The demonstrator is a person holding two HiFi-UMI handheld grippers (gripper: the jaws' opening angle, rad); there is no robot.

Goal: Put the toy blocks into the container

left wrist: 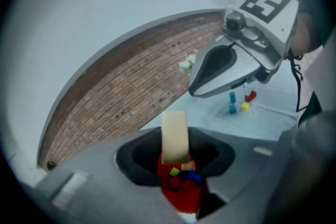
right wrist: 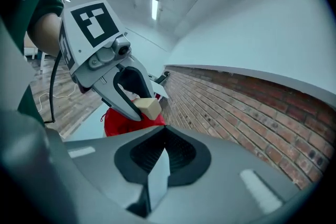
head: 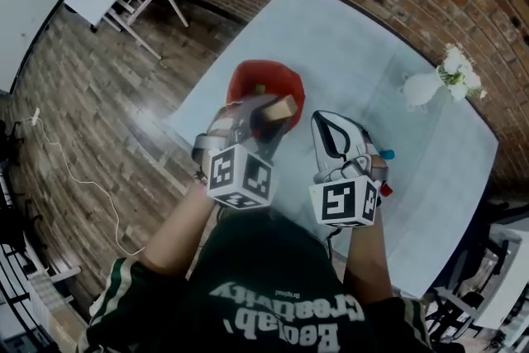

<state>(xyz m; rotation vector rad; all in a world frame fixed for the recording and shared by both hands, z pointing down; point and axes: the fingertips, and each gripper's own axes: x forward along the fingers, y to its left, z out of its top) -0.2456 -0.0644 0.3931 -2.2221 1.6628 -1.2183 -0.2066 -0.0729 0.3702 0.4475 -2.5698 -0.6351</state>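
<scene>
beige block (left wrist: 174, 136) clamped between left hand-held gripper (head: 271, 113) jaws.

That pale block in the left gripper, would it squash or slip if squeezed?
Probably stiff: the pale block shows flat faces and straight edges while the left gripper clamps it. Likely light, since a narrow pinch holds it above the red container. Flat sides suggest it won't roll.

Lighting: even, cool, bright; ceiling tube lights (right wrist: 155, 8) overhead.
Glare: pale patch on wooden floor (head: 145, 116).
Distortion: strong fisheye, brick wall (left wrist: 142, 86) bowed, corners vignetted dark.
Focus: right claw (right wrist: 157, 168) soft in the foreground; left gripper view slightly blurred.
</scene>
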